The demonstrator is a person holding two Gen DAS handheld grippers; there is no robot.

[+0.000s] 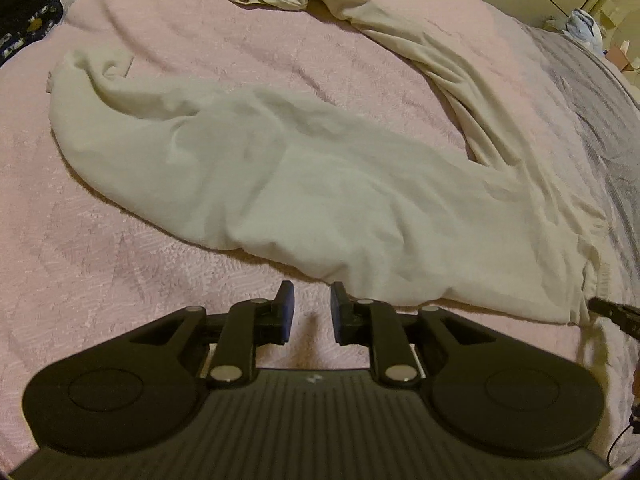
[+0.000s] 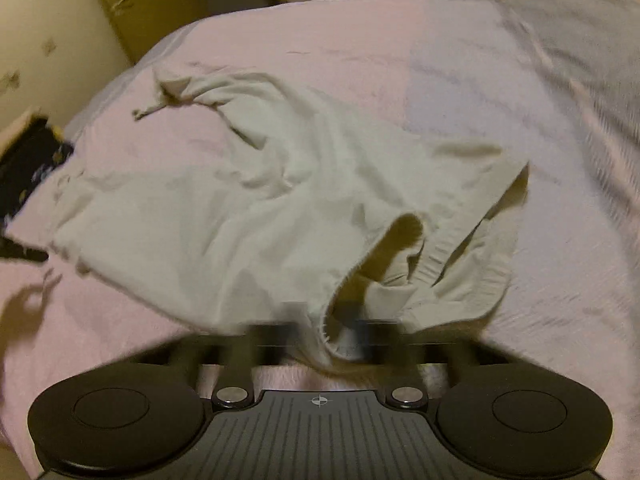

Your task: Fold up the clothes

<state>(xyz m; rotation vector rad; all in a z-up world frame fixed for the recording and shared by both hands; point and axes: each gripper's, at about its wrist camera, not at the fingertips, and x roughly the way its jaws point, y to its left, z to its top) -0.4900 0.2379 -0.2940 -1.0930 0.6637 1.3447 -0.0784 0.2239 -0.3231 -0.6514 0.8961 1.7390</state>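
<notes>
We see pale trousers (image 1: 320, 184) sprawled crumpled across the pink bed (image 1: 120, 272). Our left claw (image 1: 313, 310) hovers over bare bedcover just beside the near edge of the cloth, fingers slightly spread with nothing between them. Our right claw (image 2: 332, 336), blurred, is pinching the trousers' waistband (image 2: 436, 256)

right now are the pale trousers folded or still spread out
Spread, not folded: the pale trousers lie rumpled on the pink bedspread, legs splayed apart.
</notes>
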